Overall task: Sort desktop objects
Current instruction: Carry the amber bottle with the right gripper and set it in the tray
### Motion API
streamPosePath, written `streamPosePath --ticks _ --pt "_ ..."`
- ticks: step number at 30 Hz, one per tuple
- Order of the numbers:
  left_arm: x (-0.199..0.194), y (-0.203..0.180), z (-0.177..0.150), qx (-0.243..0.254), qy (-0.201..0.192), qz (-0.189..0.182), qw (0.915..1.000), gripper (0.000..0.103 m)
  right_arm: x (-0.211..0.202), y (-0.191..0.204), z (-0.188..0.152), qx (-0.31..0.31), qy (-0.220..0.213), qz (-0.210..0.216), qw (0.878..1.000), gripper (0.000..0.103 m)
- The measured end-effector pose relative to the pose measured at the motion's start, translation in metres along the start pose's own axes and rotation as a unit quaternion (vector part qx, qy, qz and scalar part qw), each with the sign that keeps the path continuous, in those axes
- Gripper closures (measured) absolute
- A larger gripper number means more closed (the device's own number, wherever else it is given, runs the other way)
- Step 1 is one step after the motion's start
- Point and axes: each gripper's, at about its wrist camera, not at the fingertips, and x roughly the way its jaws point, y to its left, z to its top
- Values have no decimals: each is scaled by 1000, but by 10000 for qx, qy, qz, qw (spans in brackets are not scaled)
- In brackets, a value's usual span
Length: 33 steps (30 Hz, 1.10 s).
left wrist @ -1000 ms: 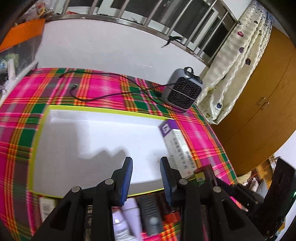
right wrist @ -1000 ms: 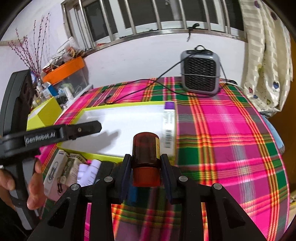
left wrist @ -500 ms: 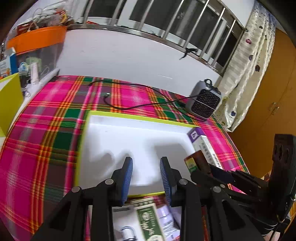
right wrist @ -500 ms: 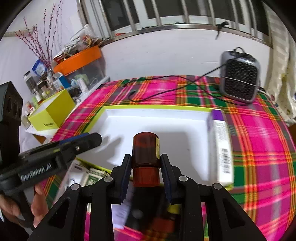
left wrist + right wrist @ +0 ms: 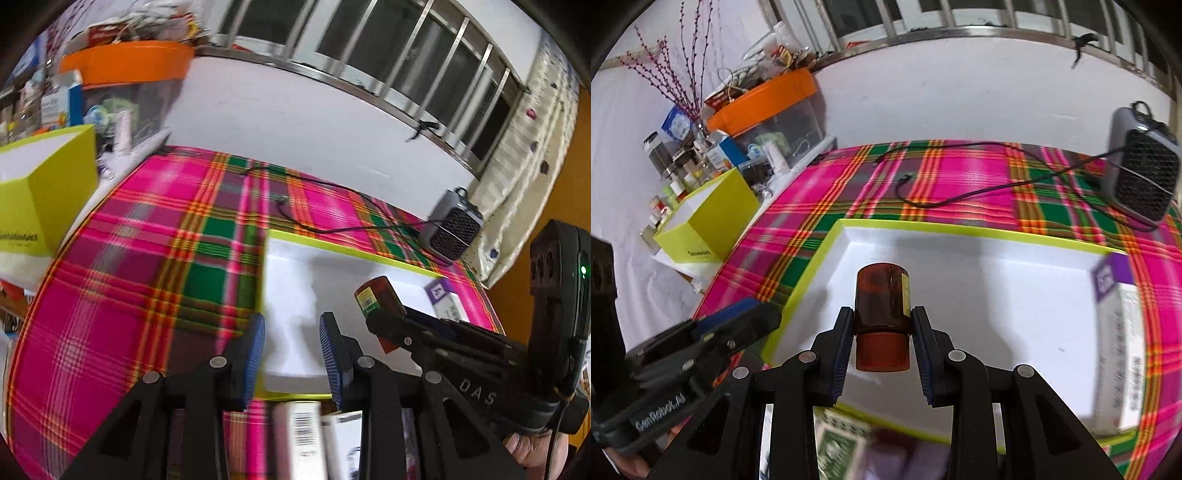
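Right tongs [image 5: 882,338] grip a brown pill bottle [image 5: 882,302] over the near left part of the white tray [image 5: 979,291], while the left tongs [image 5: 291,345] hang open and empty at the tray's near left rim. Lower the bottle onto bare tray, clear of the purple-ended box [image 5: 1117,332] at the right edge, before letting go. Compared with half a second ago, both tongs have swung left, and the box now sits further right in view.

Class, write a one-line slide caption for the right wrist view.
Right gripper holds an amber bottle over the white tray.

One amber bottle [image 5: 882,295]; one purple-ended box [image 5: 1117,332]; one white tray [image 5: 979,266]; one heater [image 5: 1143,181]; two grippers [image 5: 882,343] [image 5: 291,350].
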Motion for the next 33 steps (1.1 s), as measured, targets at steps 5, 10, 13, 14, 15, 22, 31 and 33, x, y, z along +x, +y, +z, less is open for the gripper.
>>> streamPosePath --ticks 5,10,13,14,15,22,31,33 --pt "3 16 0 -188 9 50 9998 72 28 10 16 171 195 135 9996 70" --pt "7 19 -2 -212 47 22 9998 72 55 10 31 529 372 274 9975 70" --pt "7 22 -3 -228 64 3 9997 72 72 7 37 782 469 329 9953 70" --pt "7 22 -3 -232 67 4 9997 72 76 5 38 881 481 389 9942 70" --pt "7 23 -3 -235 67 4 9997 72 80 3 38 1012 490 484 9925 70" --pt "8 23 -3 -247 90 11 9997 72 78 -2 40 1312 417 820 9871 69" --pt "10 21 -4 -202 116 17 9997 72 78 4 43 1056 321 774 9909 74" --pt "11 20 -4 -198 131 19 9997 72 78 3 43 1041 318 785 9909 74"
